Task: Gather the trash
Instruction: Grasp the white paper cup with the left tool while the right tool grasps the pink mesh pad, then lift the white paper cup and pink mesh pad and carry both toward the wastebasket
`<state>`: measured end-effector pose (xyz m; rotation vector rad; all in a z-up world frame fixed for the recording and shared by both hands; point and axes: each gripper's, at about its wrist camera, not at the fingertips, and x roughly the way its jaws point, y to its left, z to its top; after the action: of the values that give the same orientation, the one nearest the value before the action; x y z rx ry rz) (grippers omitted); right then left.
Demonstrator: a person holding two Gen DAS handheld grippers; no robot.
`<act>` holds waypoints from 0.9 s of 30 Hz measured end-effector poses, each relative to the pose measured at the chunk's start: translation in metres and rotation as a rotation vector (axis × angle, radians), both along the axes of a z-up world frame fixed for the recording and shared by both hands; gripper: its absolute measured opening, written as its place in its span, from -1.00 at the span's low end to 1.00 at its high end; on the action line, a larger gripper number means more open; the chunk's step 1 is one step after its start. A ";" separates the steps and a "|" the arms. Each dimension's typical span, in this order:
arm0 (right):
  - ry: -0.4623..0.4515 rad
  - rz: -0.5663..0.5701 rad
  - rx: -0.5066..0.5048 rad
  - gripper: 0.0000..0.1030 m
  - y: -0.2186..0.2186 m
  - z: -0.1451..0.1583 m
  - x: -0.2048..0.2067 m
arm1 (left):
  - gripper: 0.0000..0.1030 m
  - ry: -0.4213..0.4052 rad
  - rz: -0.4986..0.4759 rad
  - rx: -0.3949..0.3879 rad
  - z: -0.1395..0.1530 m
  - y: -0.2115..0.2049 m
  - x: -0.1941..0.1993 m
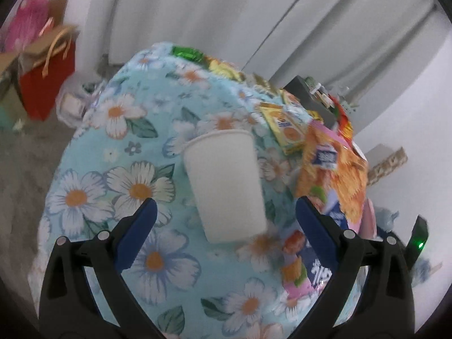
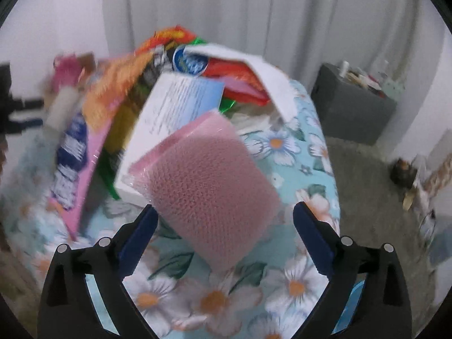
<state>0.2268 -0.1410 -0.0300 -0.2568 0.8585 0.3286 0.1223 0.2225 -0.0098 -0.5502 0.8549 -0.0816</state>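
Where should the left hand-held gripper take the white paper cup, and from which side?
Grip the white paper cup across its side walls, around mid-height, coming straight ahead from the near side. It stands upright on the floral cloth, and the left hand-held gripper is open with a finger on each side. Squeeze lightly; thin paper probably crushes.

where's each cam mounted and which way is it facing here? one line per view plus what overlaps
Left wrist: on the left gripper, facing forward and down along its open blue fingers at a white paper cup on the floral cloth; only the gripper shows.
Right wrist: on the right gripper, facing forward and down between open fingers at a pink sponge pack and the wrapper pile behind; only the gripper shows.
Shared: floral cloth, orange-pink wrapper, grey curtain.
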 end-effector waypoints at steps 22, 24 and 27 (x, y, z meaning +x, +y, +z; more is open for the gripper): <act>-0.067 -0.124 0.025 -0.06 -0.003 0.001 -0.030 | 0.15 0.074 0.047 -0.040 -0.028 -0.004 0.034; -0.074 -0.135 0.023 -0.16 -0.004 0.005 -0.038 | 0.13 0.069 0.048 -0.019 -0.024 -0.006 0.027; -0.079 -0.138 0.021 -0.29 -0.007 0.012 -0.052 | 0.12 0.062 0.028 0.004 -0.015 -0.008 0.012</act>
<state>0.1751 -0.1482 -0.0180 -0.1887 0.7898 0.1975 0.1340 0.2141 -0.0245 -0.5629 0.9074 -0.0372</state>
